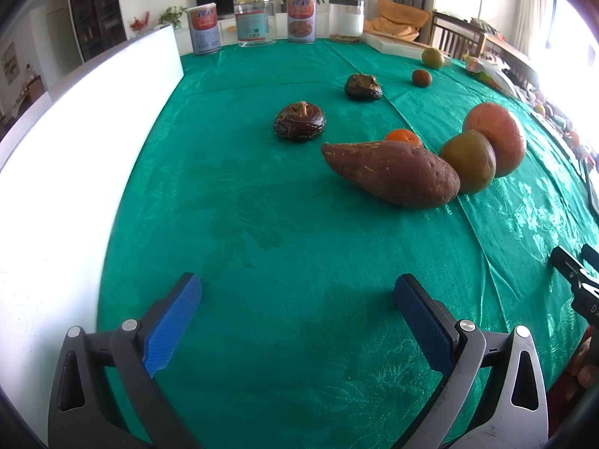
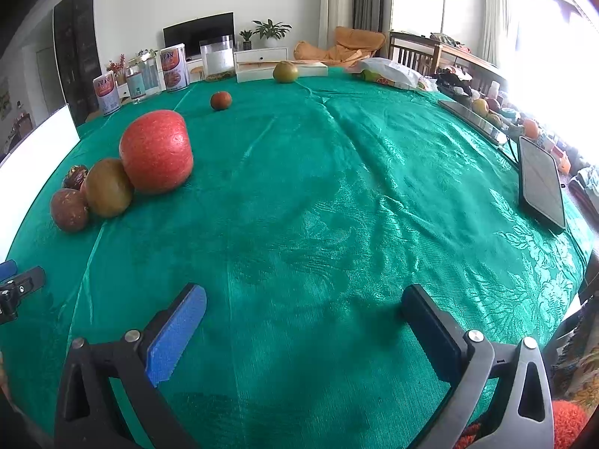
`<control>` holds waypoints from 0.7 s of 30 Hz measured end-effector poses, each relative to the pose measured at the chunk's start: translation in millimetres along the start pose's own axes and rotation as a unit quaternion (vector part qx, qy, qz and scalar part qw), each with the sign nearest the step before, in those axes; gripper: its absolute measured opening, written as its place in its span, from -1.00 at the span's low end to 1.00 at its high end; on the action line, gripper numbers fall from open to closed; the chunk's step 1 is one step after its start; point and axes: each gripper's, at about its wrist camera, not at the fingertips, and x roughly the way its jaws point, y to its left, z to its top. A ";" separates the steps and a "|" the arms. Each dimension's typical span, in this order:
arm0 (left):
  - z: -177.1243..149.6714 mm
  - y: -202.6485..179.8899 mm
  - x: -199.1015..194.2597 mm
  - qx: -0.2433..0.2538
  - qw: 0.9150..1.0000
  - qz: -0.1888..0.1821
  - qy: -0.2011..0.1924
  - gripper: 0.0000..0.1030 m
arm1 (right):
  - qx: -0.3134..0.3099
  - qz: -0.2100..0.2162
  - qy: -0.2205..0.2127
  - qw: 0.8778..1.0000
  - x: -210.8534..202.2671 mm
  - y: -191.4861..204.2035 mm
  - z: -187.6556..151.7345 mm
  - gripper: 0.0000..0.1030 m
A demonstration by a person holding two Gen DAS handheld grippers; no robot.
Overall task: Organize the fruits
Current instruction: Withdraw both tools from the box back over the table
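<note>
A glossy green damask cloth [image 1: 262, 194] with a woven leaf pattern covers the bench. Both the left tool [image 1: 297, 321] and the right tool [image 2: 303, 333] hover low over bare cloth, their ribbed blue pads [image 1: 172, 325] wide apart and holding nothing. In a touching cluster lie one rough-skinned, tapered sweet potato [image 1: 389, 172], one dull olive-green citrus [image 1: 468, 161], one large smooth red apple [image 1: 494, 138] and one small orange tangerine [image 1: 402, 136] behind the potato. Two wrinkled, dark brown fruits [image 1: 299, 121] [image 1: 363, 86] sit apart farther back, then one small reddish fruit [image 1: 422, 77] and one green citrus [image 1: 433, 57]. Two labelled tins [image 1: 203, 30] [image 1: 301, 18] stand at the far edge.
</note>
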 end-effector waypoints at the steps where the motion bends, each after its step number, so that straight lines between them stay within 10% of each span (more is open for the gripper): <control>1: 0.0 0.0 0.0 0.000 1.000 0.000 0.000 0.99 | 0.000 0.000 0.001 1.000 0.1 -0.1 0.1 1.00; 21: 0.0 -0.1 0.4 0.000 1.000 0.000 0.000 0.99 | -0.006 0.008 0.011 1.000 -1.9 -2.3 -0.9 1.00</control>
